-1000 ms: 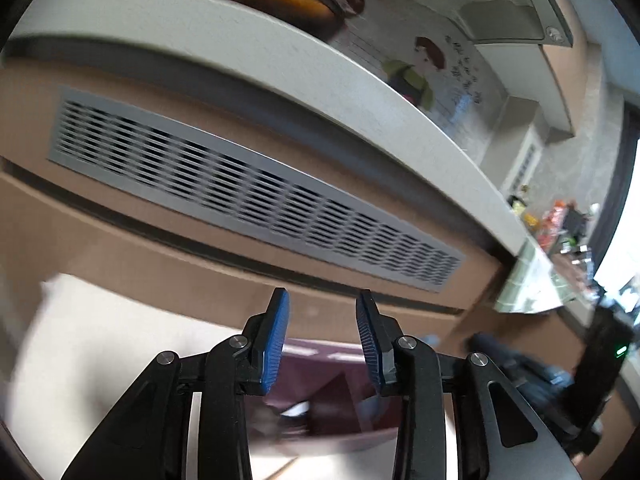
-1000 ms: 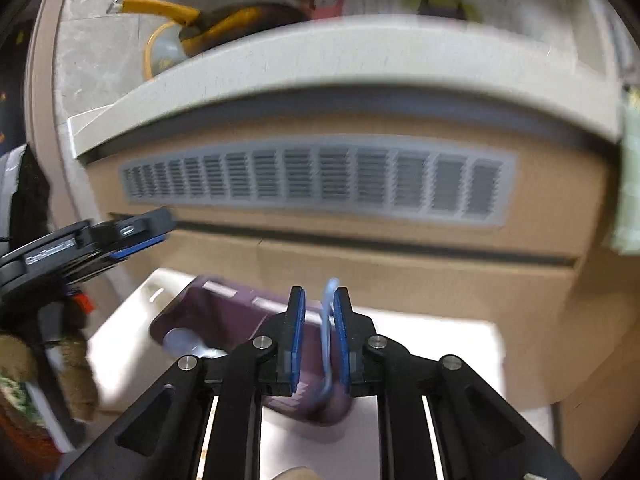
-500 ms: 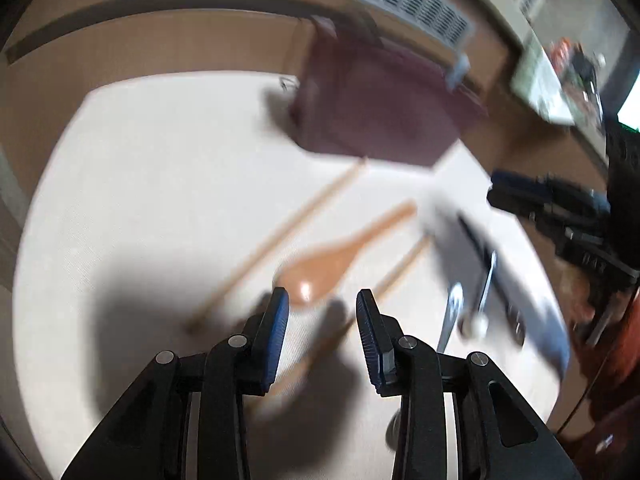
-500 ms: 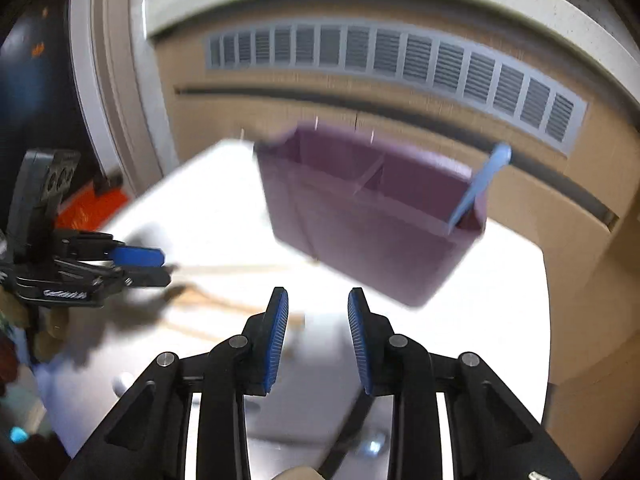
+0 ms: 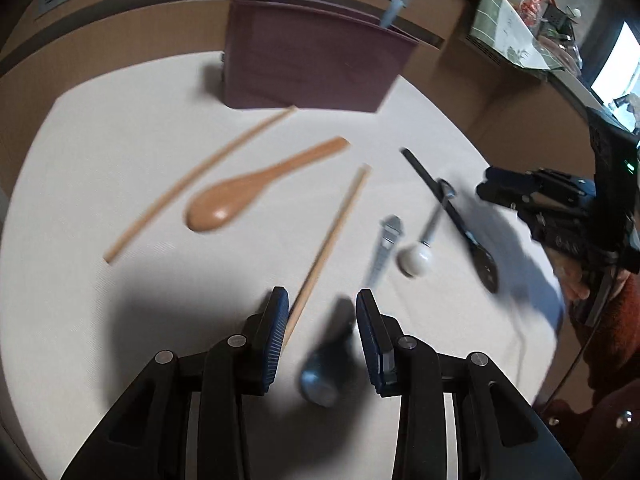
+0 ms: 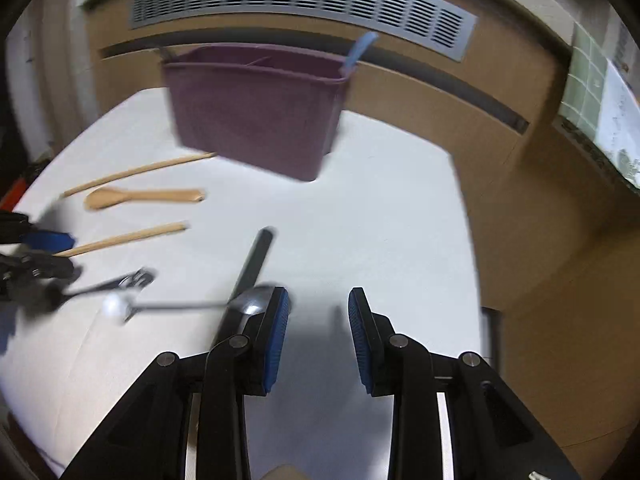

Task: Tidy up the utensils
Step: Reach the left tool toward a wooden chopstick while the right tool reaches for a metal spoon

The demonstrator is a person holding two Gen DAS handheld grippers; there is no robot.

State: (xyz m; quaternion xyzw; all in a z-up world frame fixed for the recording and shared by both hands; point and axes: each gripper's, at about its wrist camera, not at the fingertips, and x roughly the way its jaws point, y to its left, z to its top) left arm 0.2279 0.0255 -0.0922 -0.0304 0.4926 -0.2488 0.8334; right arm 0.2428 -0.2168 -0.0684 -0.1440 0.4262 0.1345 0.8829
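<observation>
A purple divided holder (image 5: 308, 68) stands at the table's far side, also in the right wrist view (image 6: 260, 108), with a light blue utensil (image 6: 360, 50) standing in its right end. On the white table (image 5: 100, 120) lie a wooden spoon (image 5: 248, 192), two wooden chopsticks (image 5: 332, 236), a metal spoon (image 5: 328, 364), a white-headed utensil (image 5: 416, 260) and a black spoon (image 5: 460, 216). My left gripper (image 5: 322, 312) is open above the metal spoon and a chopstick end. My right gripper (image 6: 318, 308) is open and empty, beside the black spoon (image 6: 252, 276).
A brown cabinet wall with a grey vent grille (image 6: 304, 0) runs behind the table. The right gripper shows at the right edge of the left wrist view (image 5: 540, 196). The table's right edge (image 6: 468, 220) drops off near the right gripper.
The right gripper let go of the light blue utensil, which now stands in the holder, then opened and pulled back. The left gripper tilted down and moved over the utensils.
</observation>
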